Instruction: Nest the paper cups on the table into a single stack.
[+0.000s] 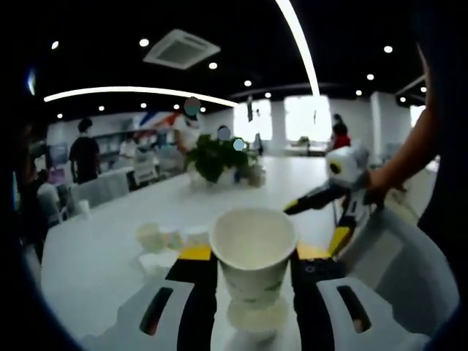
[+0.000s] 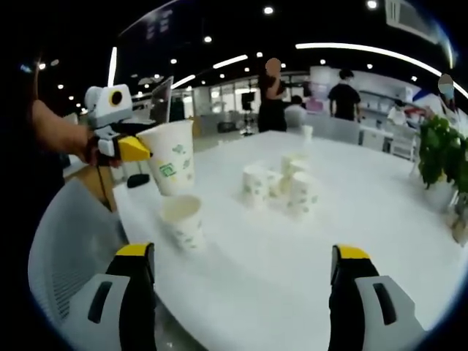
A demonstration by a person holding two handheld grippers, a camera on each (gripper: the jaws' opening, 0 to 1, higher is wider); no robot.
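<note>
Big white round table (image 2: 292, 256) carried all the stock; a potted green plant (image 1: 216, 157) sat further in, clear of the work.

Cluster of small white paper cups with green print (image 2: 281, 183) stood upright mid-table, packed touching or nearly so, not yet nested. Looked like the feed pile.

One white paper cup with green print (image 2: 183, 221) stood alone, mouth up, near the table edge. Probably the stack base: open mouth, free access from above.

Left gripper (image 1: 254, 257) was clenched on a white paper cup with a green logo (image 1: 254, 252), jaws pinching its side walls below the rim, mouth up. In the right gripper view that held cup (image 2: 172, 167) hung tilted, just above the lone cup and apart from it. Judged as lined up for a drop-in; tilt needs squaring first or the rim may catch.

Right gripper (image 2: 245, 274) was released, jaws spread wide, nothing between them, hovering over bare table short of the cluster, likely staged for the next pick.
</note>
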